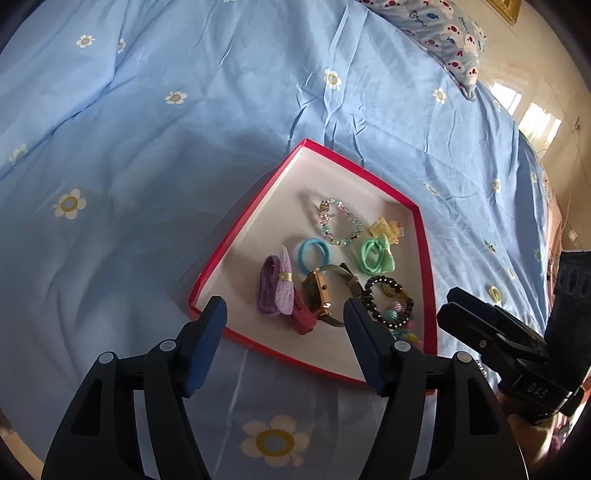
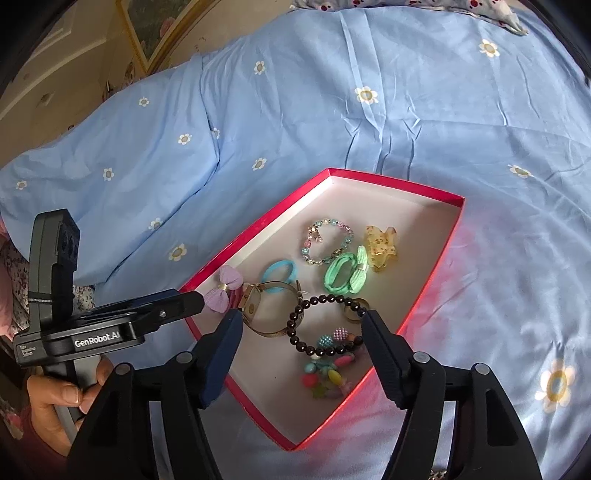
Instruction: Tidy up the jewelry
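A red box (image 1: 236, 225) (image 2: 448, 258) with a white floor lies on the bed and holds the jewelry: a pastel bead bracelet (image 1: 340, 221) (image 2: 327, 242), a blue hair tie (image 1: 313, 250) (image 2: 277, 272), a green bow tie (image 1: 375, 255) (image 2: 345, 275), a yellow claw clip (image 1: 386, 229) (image 2: 380, 242), a purple bow (image 1: 277, 286) (image 2: 221, 291), a gold watch (image 1: 317, 297) (image 2: 258, 308), a black bead bracelet (image 1: 388, 301) (image 2: 317, 325) and a colourful charm bracelet (image 2: 328, 373). My left gripper (image 1: 284, 317) is open and empty above the box's near edge. My right gripper (image 2: 301, 326) is open and empty over the black bracelet.
The blue flowered bedsheet (image 1: 147, 129) (image 2: 369, 92) lies all around the box. A patterned pillow (image 1: 443, 33) lies at the far edge. A thin chain (image 1: 482, 369) shows by the right gripper's body. A framed picture (image 2: 155, 29) leans on the wall.
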{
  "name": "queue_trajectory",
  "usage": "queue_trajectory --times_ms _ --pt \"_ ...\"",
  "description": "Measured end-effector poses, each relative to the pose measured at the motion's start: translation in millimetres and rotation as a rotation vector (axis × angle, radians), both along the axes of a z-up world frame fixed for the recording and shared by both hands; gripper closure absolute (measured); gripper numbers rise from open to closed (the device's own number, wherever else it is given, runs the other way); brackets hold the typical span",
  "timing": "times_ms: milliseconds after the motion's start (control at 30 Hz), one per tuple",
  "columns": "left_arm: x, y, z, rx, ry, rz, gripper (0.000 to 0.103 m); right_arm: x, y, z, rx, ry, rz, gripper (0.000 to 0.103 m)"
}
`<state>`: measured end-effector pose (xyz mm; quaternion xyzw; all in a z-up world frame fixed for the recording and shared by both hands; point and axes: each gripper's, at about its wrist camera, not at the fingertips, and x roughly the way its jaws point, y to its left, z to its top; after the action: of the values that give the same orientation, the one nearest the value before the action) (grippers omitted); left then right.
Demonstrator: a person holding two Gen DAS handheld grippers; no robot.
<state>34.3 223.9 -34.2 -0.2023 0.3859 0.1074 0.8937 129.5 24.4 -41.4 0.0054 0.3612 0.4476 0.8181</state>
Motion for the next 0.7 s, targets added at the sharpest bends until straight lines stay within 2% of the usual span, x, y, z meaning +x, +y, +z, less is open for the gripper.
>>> queue_trajectory --times_ms 133,300,567,700 --pt "-3.2 -1.5 1.9 -0.005 -0.003 0.002 0.036 -1.7 -4.5 0.5 0.011 0.0 -0.008 0.029" --pt "-10.5 -3.7 4.6 -0.013 -0.02 0.014 0.025 -3.2 -10.0 0.9 0.023 -0.001 -0.018 0.021" --pt "-22.4 -4.9 2.8 -0.04 -0.019 0.046 0.01 -7.4 -20.1 -1.0 0.043 0.011 -0.033 0.019" --pt "-30.8 -8.7 3.0 -0.047 -0.032 0.057 0.008 -10.8 -26.2 -2.1 0.057 0.022 -0.039 0.017"
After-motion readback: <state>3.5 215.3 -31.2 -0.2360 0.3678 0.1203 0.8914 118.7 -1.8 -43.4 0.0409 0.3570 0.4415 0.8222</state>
